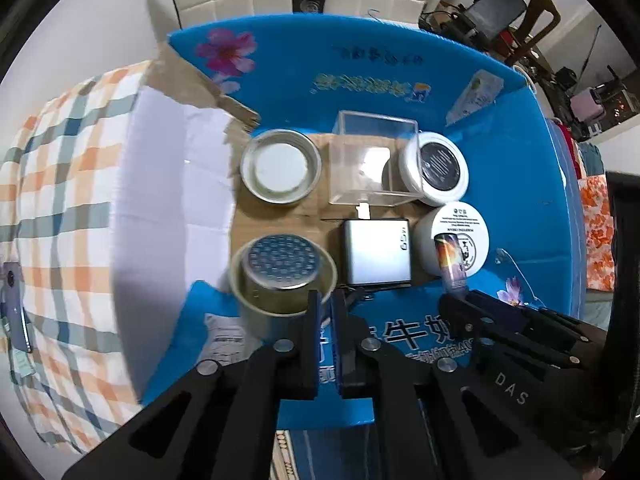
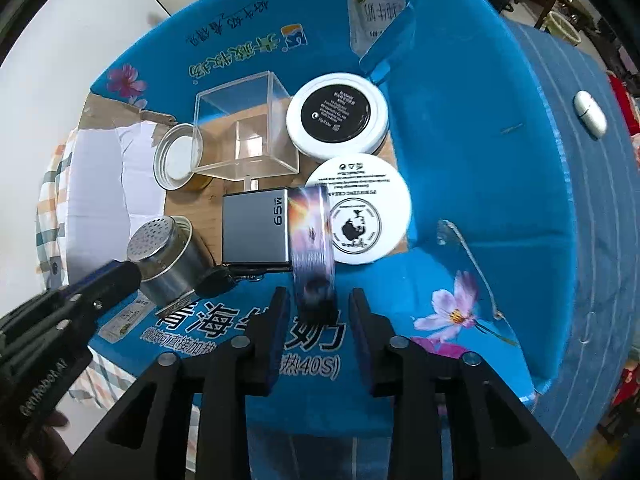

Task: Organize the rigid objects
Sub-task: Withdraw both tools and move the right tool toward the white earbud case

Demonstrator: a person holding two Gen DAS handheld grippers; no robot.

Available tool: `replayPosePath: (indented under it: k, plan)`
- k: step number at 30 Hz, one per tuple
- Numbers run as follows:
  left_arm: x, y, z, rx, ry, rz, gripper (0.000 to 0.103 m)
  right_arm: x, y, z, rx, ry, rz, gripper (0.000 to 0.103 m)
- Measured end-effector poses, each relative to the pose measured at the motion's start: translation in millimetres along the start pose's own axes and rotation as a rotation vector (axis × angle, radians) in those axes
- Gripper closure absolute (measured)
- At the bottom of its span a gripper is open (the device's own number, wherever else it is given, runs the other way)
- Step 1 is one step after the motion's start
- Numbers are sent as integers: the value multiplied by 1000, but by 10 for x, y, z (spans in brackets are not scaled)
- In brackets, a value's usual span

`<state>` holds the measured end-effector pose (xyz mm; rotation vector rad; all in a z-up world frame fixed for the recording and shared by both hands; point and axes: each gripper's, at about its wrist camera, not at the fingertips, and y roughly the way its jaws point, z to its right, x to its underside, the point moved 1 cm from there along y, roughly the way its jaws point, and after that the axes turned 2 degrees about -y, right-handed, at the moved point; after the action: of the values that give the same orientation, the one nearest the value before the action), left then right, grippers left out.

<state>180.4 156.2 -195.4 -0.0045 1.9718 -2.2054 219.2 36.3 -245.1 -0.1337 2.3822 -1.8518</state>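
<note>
An open blue box (image 1: 500,184) holds a clear cube (image 1: 370,160), two white jars (image 1: 440,166) (image 1: 456,240), a grey 65W charger (image 1: 376,252), a lid (image 1: 280,170) and a perforated metal can (image 1: 280,276). My left gripper (image 1: 326,312) is nearly shut on a thin dark object at the box's near wall, beside the can. My right gripper (image 2: 318,308) is open around a slim printed box (image 2: 312,240), which stands between the charger (image 2: 256,228) and the white jar (image 2: 360,208); its pads do not touch it.
The blue box sits on a checked cloth (image 1: 60,200). A white earbud case (image 2: 590,114) lies on the blue flap at the right. Furniture and clutter stand behind the box at the upper right.
</note>
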Motion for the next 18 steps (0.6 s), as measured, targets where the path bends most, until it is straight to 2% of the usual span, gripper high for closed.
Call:
replayPosePath:
  k: [5, 6, 8, 10, 12, 13, 14, 15, 18]
  plan:
    - [12, -210, -136, -41, -24, 47, 55, 56, -225, -8, 10, 9, 45, 52]
    - [8, -239, -146, -45, -29, 53, 52, 69, -275, -10, 15, 8, 58, 49]
    - [1, -301, -166, -43, -45, 70, 34, 107, -391, -14, 23, 1, 83, 47]
    - [18, -391, -195, -48, -51, 93, 25, 153, -503, -11, 37, -4, 101, 41]
    - [-2, -440, -167, -57, -46, 108, 14, 219, -647, -7, 38, -7, 124, 24]
    - [7, -481, -159, -61, -42, 110, 7, 245, -707, -10, 43, -10, 132, 20]
    - [21, -536, -145, -59, -39, 113, 3, 269, -768, -14, 51, -14, 141, 14]
    - [31, -584, -137, -60, -36, 119, 3, 298, -838, -16, 58, -19, 154, 12]
    - [74, -740, -102, -77, -25, 143, 3, 390, -1081, -27, 81, -41, 190, 9]
